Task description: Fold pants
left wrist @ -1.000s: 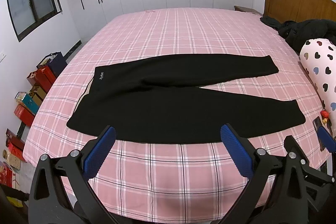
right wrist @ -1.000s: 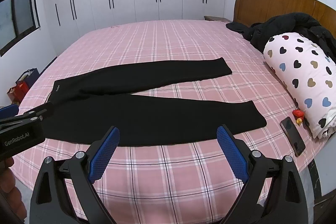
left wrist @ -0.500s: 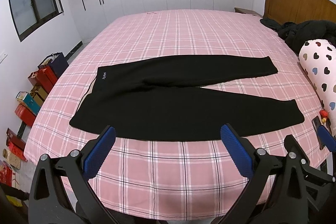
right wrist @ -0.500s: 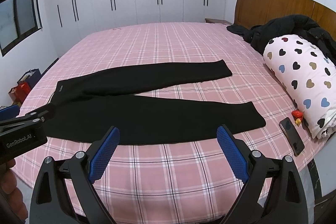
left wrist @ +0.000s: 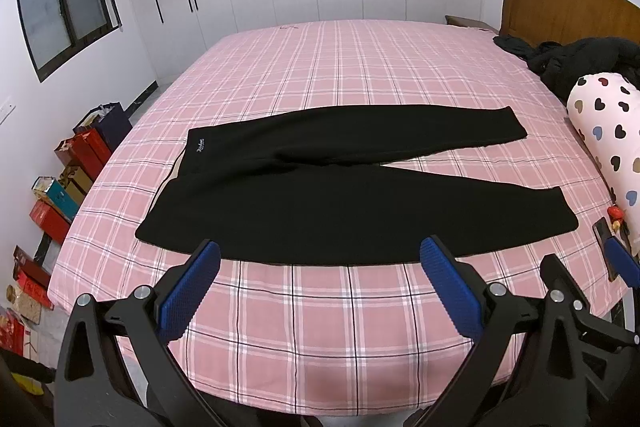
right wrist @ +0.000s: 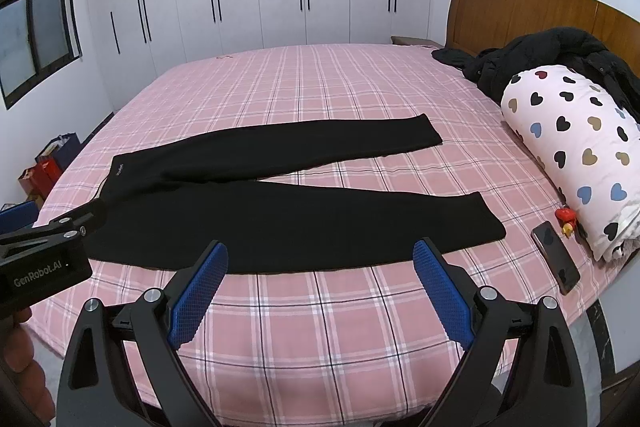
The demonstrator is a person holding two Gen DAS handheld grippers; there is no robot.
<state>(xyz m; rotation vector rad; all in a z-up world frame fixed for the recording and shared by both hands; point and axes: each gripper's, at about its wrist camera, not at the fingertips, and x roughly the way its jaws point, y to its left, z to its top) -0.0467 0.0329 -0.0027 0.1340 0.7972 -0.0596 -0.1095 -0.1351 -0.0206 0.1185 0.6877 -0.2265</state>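
Note:
Black pants (left wrist: 320, 203) lie flat on the pink plaid bed (left wrist: 340, 83), waistband to the left, both legs spread apart toward the right. They also show in the right wrist view (right wrist: 280, 215). My left gripper (left wrist: 320, 259) is open and empty, held in the air before the bed's near edge, short of the pants. My right gripper (right wrist: 320, 259) is open and empty, also held back from the near leg. The left gripper's body (right wrist: 44, 255) shows at the left edge of the right wrist view.
A heart-print rolled duvet (right wrist: 572, 155) and a black jacket (right wrist: 560, 55) lie at the right by the wooden headboard (right wrist: 532, 7). A phone (right wrist: 556, 257) and small red toy (right wrist: 566, 217) lie near the right edge. Boxes and bags (left wrist: 60, 187) stand on the floor at the left.
Both grippers have drawn back and risen a little, so more of the bed's near edge shows. The pants have not moved.

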